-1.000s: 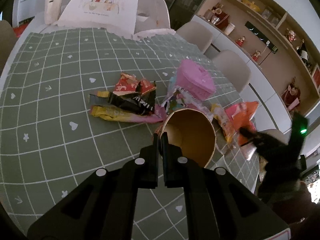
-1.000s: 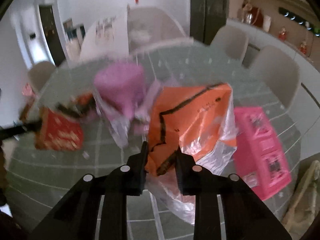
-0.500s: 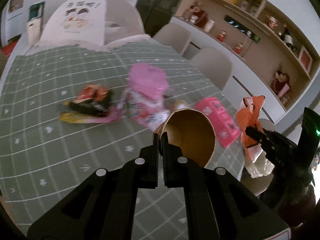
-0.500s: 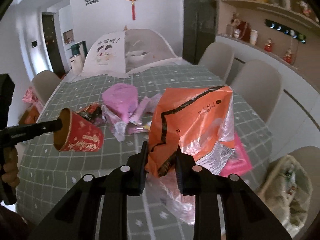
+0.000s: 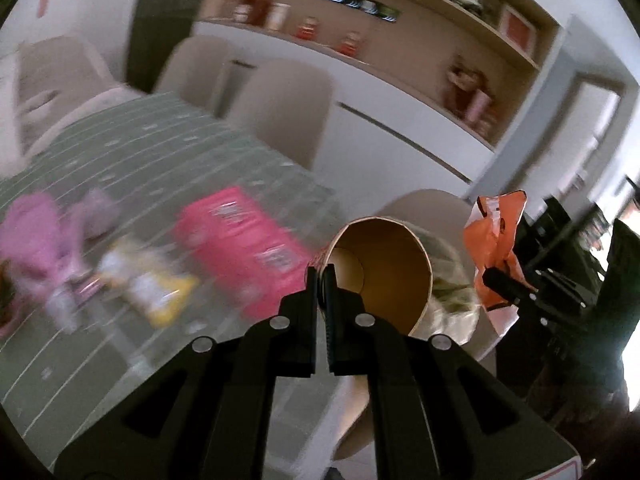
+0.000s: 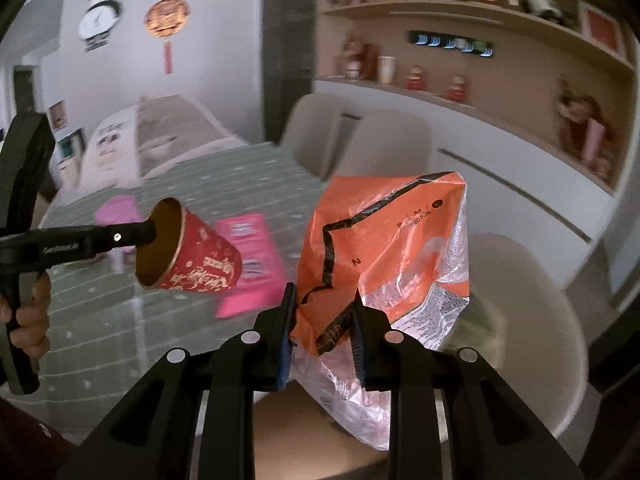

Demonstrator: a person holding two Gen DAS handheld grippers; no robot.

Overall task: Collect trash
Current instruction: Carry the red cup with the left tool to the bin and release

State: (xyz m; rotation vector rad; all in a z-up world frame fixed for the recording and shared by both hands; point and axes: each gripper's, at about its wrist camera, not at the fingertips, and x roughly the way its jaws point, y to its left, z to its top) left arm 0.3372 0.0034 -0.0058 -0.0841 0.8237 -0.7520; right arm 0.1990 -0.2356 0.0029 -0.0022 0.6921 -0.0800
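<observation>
**Trash clamped in both grippers, off the table edge**

Red paper cup (image 6: 188, 254) with gold lettering pinched by its rim in the left gripper (image 5: 320, 276), jaws pressed together on the cup wall, one finger inside the brown interior and one outside. Mouth of the cup (image 5: 382, 272) facing the left wrist camera, extending from the fingertips toward 2 o'clock. Seen from the right wrist, cup at 9 o'clock, tilted, held clear above the green checked tablecloth (image 6: 120, 320), with a hand (image 6: 28, 320) wrapped round the left gripper's handle.

Orange and clear plastic bag (image 6: 384, 264) nipped at a crumpled lower corner between the fingers of the right gripper (image 6: 322, 312), jaws partly closed against the plastic. Bag standing up from the fingertips toward 1 o'clock, clear part hanging below toward 5 o'clock, over a beige chair seat (image 6: 532, 320). From the left wrist, same bag (image 5: 496, 240) at 3 o'clock, just beside the cup.

Left on the tablecloth: pink flat packet (image 5: 244, 248) at 10 o'clock from the left fingertips, yellow wrapper (image 5: 152, 292) and blurred pink-purple wrappers (image 5: 36, 236) at 9 o'clock, well apart from both grippers.
</observation>
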